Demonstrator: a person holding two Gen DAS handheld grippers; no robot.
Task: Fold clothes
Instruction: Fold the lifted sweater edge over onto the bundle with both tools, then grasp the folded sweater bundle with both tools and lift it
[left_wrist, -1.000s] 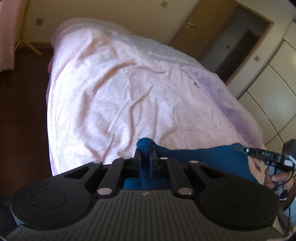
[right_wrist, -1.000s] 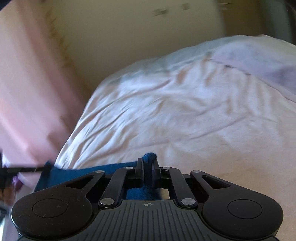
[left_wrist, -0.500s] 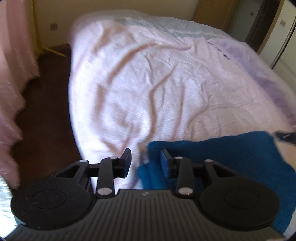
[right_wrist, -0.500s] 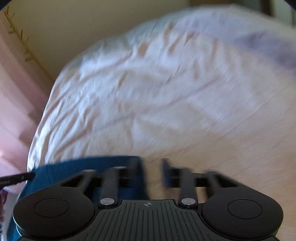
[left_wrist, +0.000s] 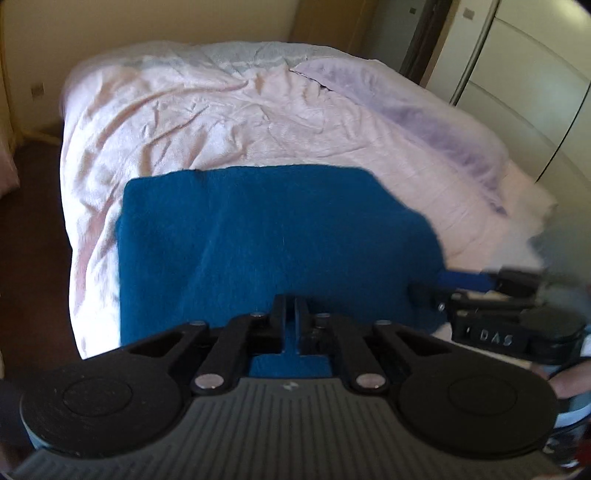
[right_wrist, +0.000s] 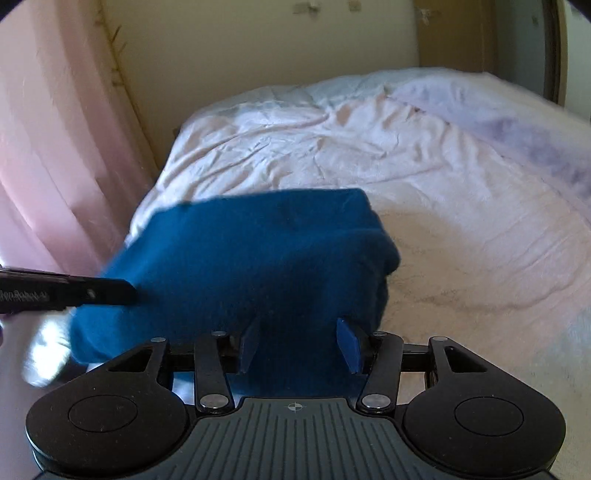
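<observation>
A dark blue garment (left_wrist: 273, 236) lies folded in a rough rectangle on the near end of the pink bedspread (left_wrist: 207, 110). My left gripper (left_wrist: 291, 314) is shut on the garment's near edge, with blue cloth showing in the narrow slit between its fingers. In the right wrist view the garment (right_wrist: 251, 251) looks bunched and partly lifted. My right gripper (right_wrist: 299, 345) is open, its blue pads (right_wrist: 347, 345) standing either side of the garment's near right edge. The left gripper (right_wrist: 125, 293) reaches into the cloth from the left. The right gripper (left_wrist: 439, 288) shows at the garment's right corner.
The bed fills most of both views, with a lilac blanket (left_wrist: 436, 125) along its right side. Dark floor (left_wrist: 33, 229) lies to the left, a pink curtain (right_wrist: 55, 166) hangs beside the bed, and white wardrobe doors (left_wrist: 524, 66) stand at the right.
Both grippers let go of the garment half a second ago. The left one has since shut on its near edge; the right stays open, now around the right edge. The garment lies spread wider.
</observation>
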